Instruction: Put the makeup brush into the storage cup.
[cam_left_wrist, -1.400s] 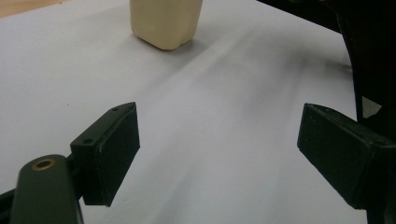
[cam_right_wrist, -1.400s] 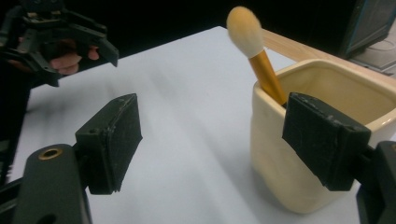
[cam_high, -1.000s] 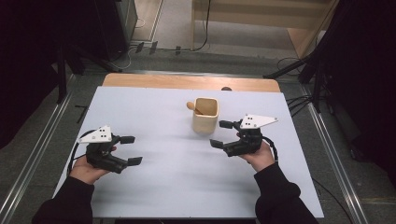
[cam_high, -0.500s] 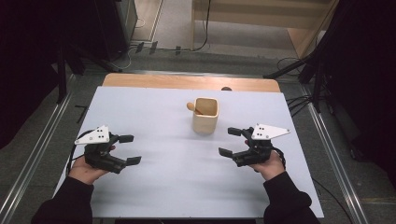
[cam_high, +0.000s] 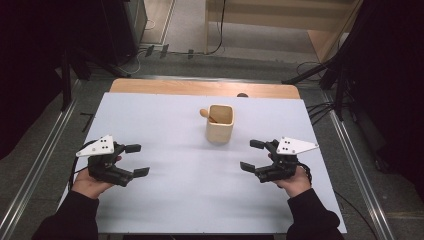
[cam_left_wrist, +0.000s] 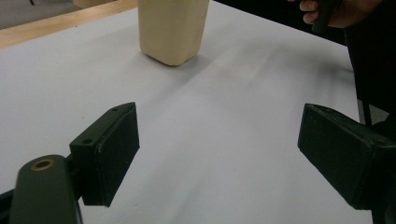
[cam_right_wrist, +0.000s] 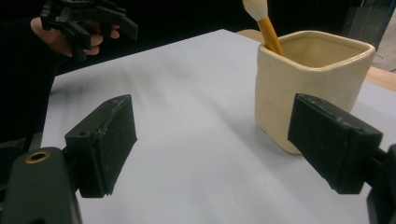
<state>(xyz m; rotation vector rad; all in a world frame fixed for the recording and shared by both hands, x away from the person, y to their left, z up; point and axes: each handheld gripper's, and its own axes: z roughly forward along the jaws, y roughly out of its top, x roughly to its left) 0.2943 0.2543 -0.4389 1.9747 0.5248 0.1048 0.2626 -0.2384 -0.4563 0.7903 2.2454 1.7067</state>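
Here the left tongs (cam_high: 137, 160) are resting released above the surface (cam_high: 175, 200), with both black jaws standing wide apart and nothing between them. In the left gripper view, bare white surface is lying between the two jaws, and the cream cup (cam_left_wrist: 171, 29) is standing at about 12 o'clock from them, well apart. The right tongs (cam_high: 252, 155) are also released, the jaws spread and gripping nothing. In the right gripper view the cup (cam_right_wrist: 308, 79) is sitting at about 2 o'clock, partly behind the right-side jaw, and whether they are touching I cannot tell; the high view is showing the right tongs well apart from it.

In the high view, the left tongs are lying at about 8 o'clock on the surface and the right tongs at about 4 o'clock, each held by a hand in a dark sleeve. The cup (cam_high: 220, 123) is standing upright between them, toward 12 o'clock. A wooden spoon (cam_high: 206, 114) is leaning inside the cup, its pale end pointing out at the rim toward 10 o'clock.
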